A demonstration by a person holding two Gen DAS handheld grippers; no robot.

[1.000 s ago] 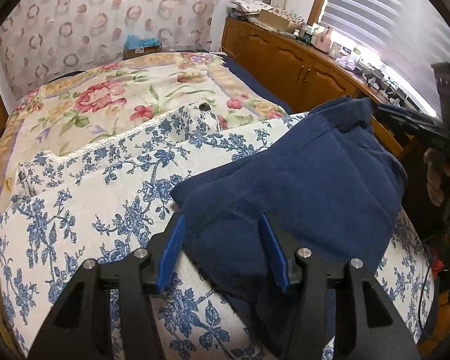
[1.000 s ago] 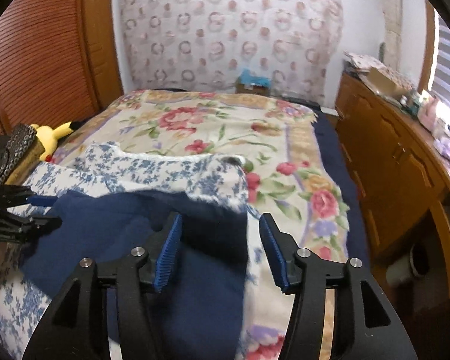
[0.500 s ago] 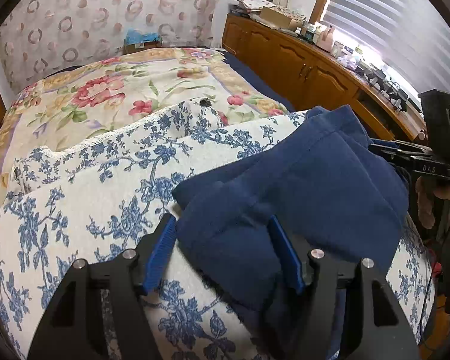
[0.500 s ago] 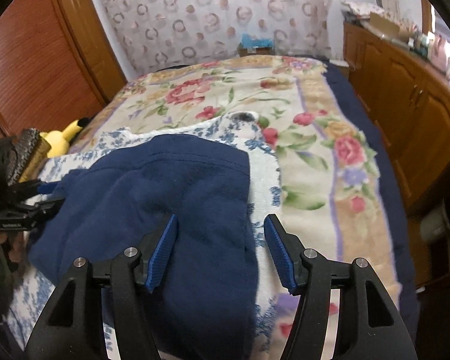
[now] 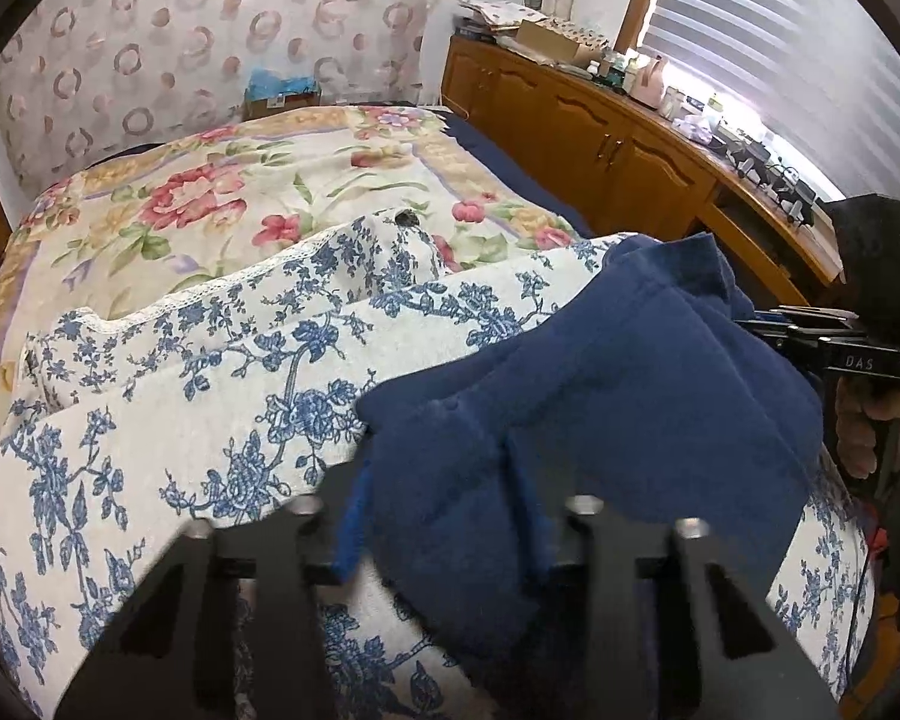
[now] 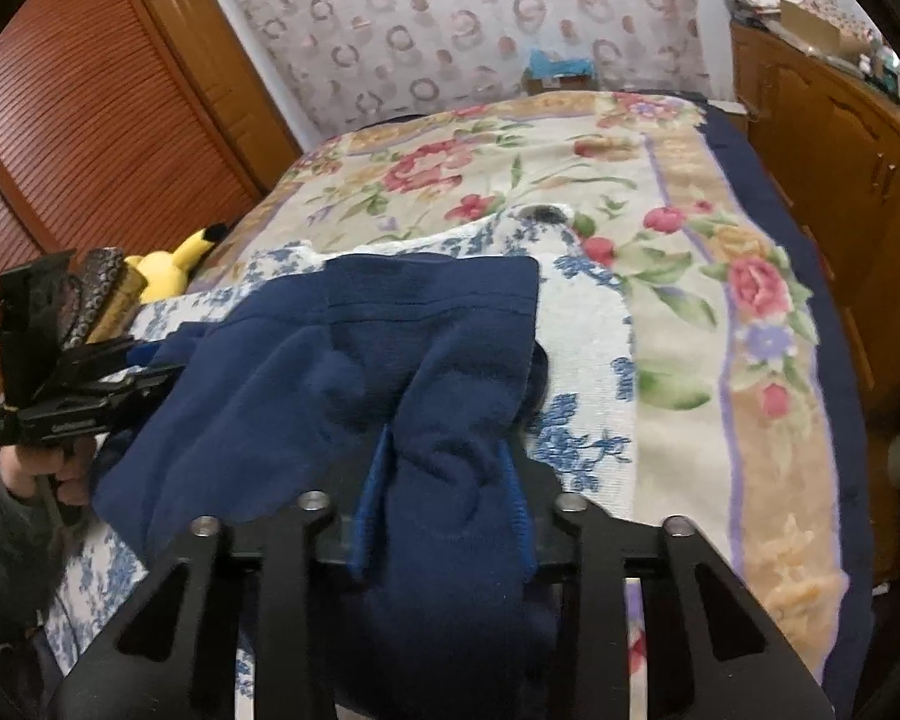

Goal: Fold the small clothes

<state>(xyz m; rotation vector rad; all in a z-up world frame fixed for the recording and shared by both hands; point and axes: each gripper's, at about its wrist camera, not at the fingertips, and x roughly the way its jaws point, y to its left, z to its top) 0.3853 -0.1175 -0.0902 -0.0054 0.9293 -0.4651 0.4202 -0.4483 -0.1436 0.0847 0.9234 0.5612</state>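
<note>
Both the left gripper (image 5: 444, 516) and right gripper (image 6: 444, 504) are closing their fingers on bunched near corners of the navy garment (image 5: 618, 396) on the bed (image 5: 222, 372), so an uneven bite could slip or lift crooked.

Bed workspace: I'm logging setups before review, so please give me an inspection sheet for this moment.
Surface: blue-flowered white cover lying over a floral bedspread.
Job's things: navy garment, bunched and rumpled on the cover.
Clutter: yellow plush toy at the bed's edge; box by the wall.
Grippers: left gripper and right gripper are both closing, each with a fold of the garment between its pads.
Cables: dark cord hanging under the right hand.
Surroundings: wooden cabinets with a cluttered top, window blinds, louvred wooden door.
</note>
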